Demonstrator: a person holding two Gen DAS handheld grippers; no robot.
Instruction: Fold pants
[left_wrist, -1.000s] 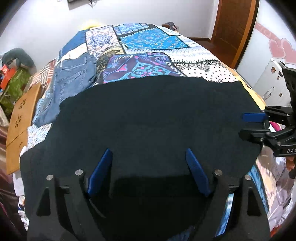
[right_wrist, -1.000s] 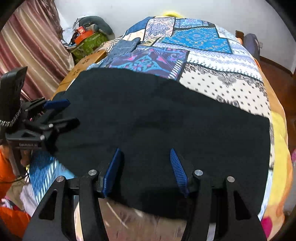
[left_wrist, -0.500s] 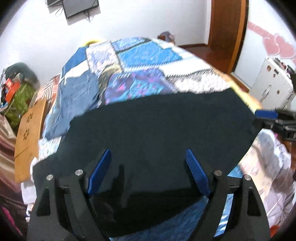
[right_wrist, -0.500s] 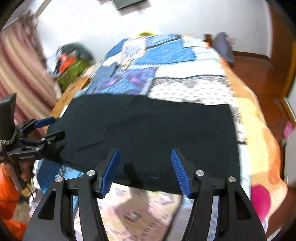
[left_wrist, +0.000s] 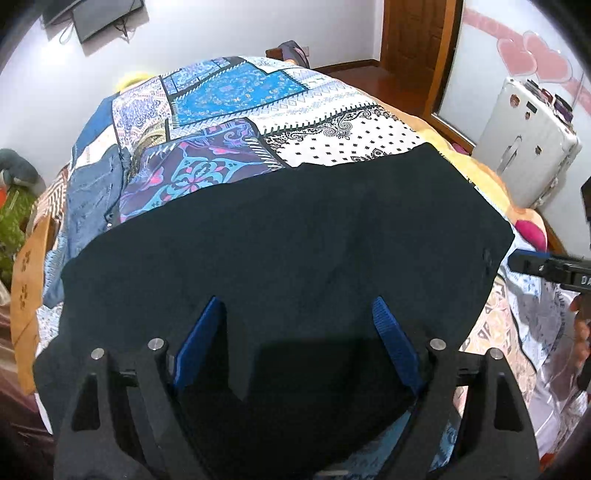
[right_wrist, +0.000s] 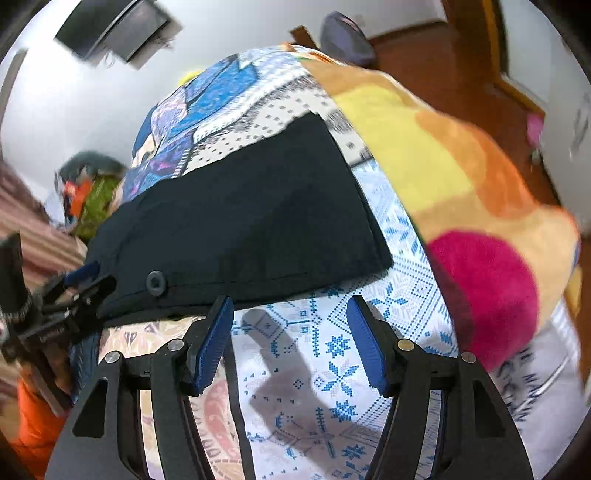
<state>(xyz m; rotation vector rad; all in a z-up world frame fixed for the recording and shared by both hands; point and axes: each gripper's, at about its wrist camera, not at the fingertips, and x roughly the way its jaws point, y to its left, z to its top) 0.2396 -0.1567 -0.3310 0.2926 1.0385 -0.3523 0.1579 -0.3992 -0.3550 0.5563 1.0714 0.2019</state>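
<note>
Patchwork bedspread (left_wrist: 332, 107) carries the black pants (left_wrist: 288, 236) ahead of the left claw (left_wrist: 295, 332) and right claw (right_wrist: 290, 332), both gaping wide and empty.

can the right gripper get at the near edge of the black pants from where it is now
Probably yes. The right gripper is open, and the black pants end just ahead of its fingertips on the bedspread, with nothing lying between them.

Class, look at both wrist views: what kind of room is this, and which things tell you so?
Most likely a bedroom: a bed with a patchwork quilt fills the view, black pants lie spread on it, and a wall-mounted television hangs beyond.
</note>
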